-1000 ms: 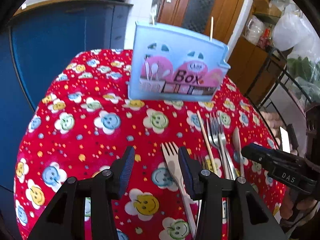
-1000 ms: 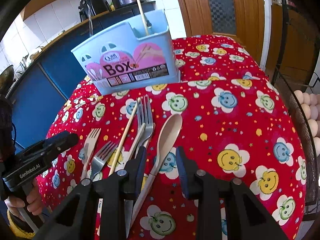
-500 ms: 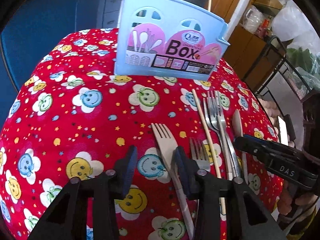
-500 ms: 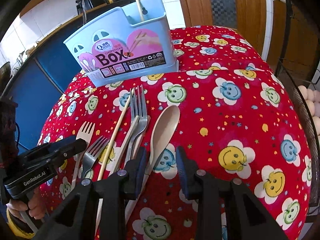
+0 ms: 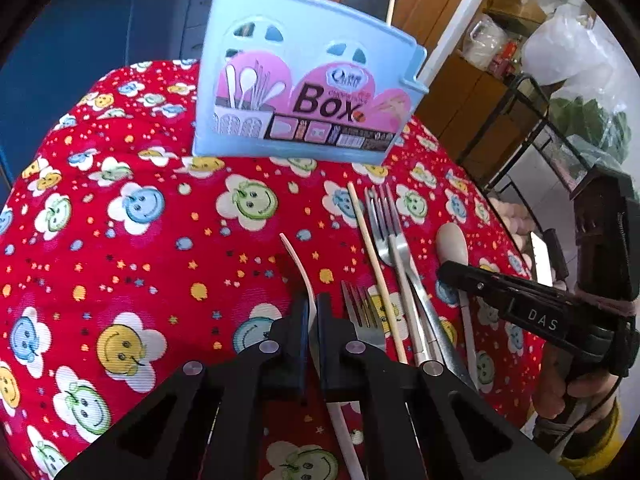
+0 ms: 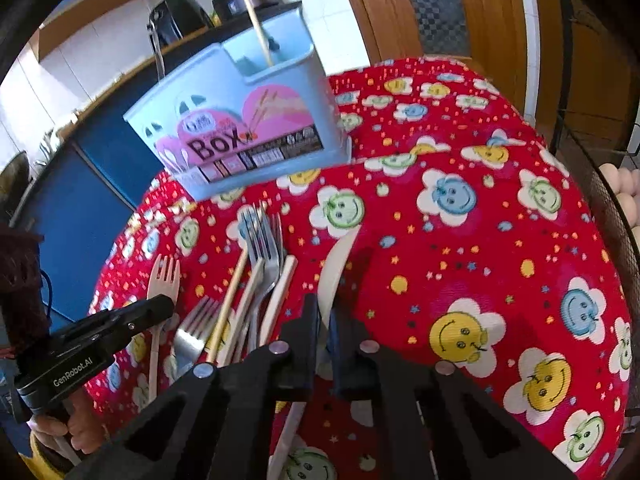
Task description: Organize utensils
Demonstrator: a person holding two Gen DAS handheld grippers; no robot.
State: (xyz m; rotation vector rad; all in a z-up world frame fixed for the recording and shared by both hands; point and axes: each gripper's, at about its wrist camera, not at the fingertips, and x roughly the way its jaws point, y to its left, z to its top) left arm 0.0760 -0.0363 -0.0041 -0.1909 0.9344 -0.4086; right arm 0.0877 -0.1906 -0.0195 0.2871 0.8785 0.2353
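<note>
Left wrist view: left tongs clenched on wood fork, turned on edge, tines fwd toward box, handle trailing back under tongs. Right wrist view: right tongs clenched on wood spoon, bowl fwd & edge-on, handle running back below.

Both pieces look just lifted or abt to lift off tabletop; can't tell if clear of cloth.

Box stands upright at far side, dead ahead of both tongs, w/ a chopstick already in its small end compartment. Still lying btwn the hands: steel forks, another chopstick, small steel fork, a pale handle.

Key relation: long axes of both held pieces point at box, roughly flat, so each needs tipping upright before dropping in. Neither hand looks clearly nearer to box.
</note>
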